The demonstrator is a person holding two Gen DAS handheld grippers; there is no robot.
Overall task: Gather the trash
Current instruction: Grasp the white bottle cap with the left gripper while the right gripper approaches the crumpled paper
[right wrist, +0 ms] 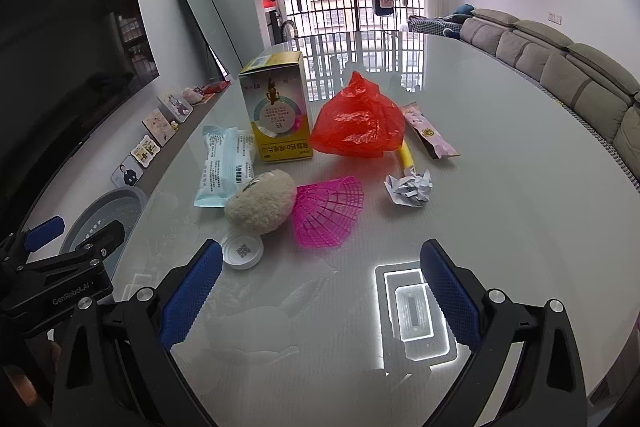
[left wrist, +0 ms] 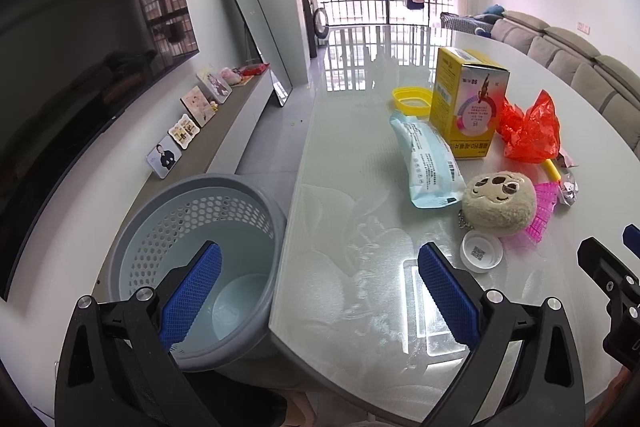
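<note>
Both grippers, left [left wrist: 320,291] and right [right wrist: 320,291], gape empty, the crumpled paper [right wrist: 409,189] ahead of the right.

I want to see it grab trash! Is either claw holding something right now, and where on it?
No, nothing is held. The left gripper and the right gripper are both open and empty, above the table.

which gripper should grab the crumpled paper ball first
Probably the right. The right gripper is open over the table with the crumpled paper ball ahead between its fingers. The left gripper, also open, hangs over the table edge by the bin, and sees the ball only at its far right.
</note>
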